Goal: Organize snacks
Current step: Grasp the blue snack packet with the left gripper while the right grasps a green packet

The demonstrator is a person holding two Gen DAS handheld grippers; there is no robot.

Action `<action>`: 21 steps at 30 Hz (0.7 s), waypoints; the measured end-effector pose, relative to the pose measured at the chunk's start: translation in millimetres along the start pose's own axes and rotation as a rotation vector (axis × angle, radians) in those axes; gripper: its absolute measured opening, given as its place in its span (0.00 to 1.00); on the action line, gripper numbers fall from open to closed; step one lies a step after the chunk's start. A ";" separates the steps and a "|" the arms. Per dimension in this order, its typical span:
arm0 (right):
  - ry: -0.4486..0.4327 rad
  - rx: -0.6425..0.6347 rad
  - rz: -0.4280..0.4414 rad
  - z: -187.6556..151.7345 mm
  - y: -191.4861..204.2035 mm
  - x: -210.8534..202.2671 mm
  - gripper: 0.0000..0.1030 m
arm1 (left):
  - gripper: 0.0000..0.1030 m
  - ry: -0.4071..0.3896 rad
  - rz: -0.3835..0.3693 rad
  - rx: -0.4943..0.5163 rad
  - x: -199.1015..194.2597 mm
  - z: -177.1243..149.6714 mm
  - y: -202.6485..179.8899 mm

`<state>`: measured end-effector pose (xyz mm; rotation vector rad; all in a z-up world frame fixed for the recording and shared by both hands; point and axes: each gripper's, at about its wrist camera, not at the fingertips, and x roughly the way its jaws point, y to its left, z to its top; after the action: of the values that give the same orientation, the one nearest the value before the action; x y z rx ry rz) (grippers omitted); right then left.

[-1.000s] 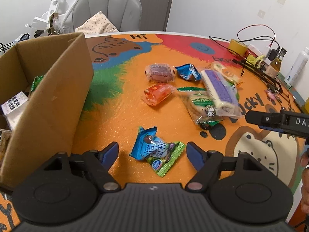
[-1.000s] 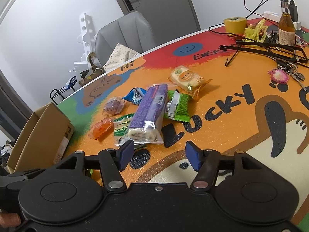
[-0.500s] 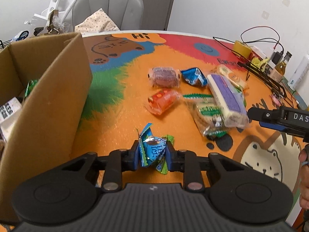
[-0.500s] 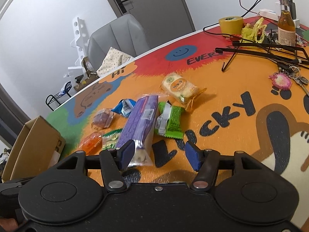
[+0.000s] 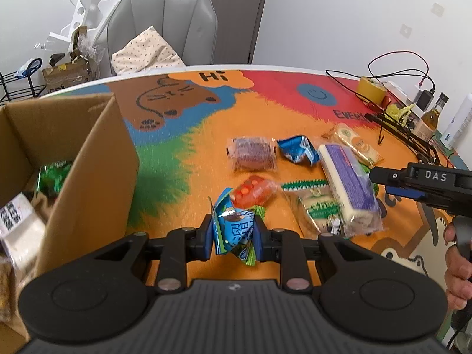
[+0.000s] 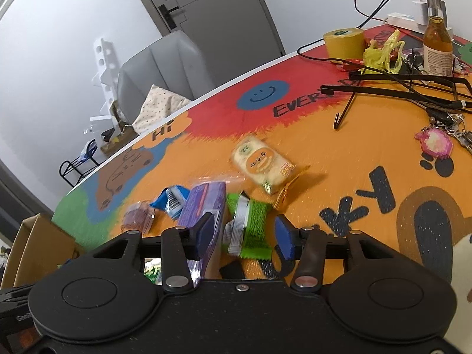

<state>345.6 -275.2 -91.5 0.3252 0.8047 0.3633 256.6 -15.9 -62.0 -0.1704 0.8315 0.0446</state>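
My left gripper point(image 5: 234, 236) is shut on a blue snack packet point(image 5: 233, 230) with a green one bunched against it, held just above the table mat. To its left stands the open cardboard box point(image 5: 88, 153) with several snacks inside. My right gripper point(image 6: 244, 237) straddles a green packet point(image 6: 250, 227); its jaws are closing and the pads stand clear of the wrapper. A long purple packet point(image 6: 203, 203) lies against the left finger. The right gripper point(image 5: 380, 177) also shows side-on above the purple packet point(image 5: 348, 183).
Loose on the mat lie an orange packet point(image 5: 253, 190), a brown cake point(image 5: 252, 153), a blue packet point(image 5: 298, 149) and a yellow cracker pack point(image 6: 261, 163). Black hangers point(image 6: 413, 88), keys point(image 6: 436, 141), a tape roll point(image 6: 343, 41) and a bottle point(image 6: 438, 41) crowd the far right.
The left jaws closed on the blue and green packets and raised them a little. The right gripper slid forward over the green packet, its jaws narrowing.
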 end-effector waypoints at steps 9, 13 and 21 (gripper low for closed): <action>0.061 0.014 -0.024 1.5 1.7 21.9 0.29 | 0.25 -0.005 -0.033 -0.009 7.1 11.4 3.3; 0.069 0.012 -0.035 0.2 2.6 18.1 0.26 | 0.25 0.005 -0.046 -0.012 11.3 13.1 4.2; 0.016 0.014 -0.053 1.6 3.4 -2.5 0.26 | 0.25 -0.004 -0.064 -0.005 7.8 17.5 2.4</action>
<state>344.5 -273.5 -87.5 0.3141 0.8306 0.3115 274.4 -10.8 -56.6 -0.2016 0.8214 -0.0132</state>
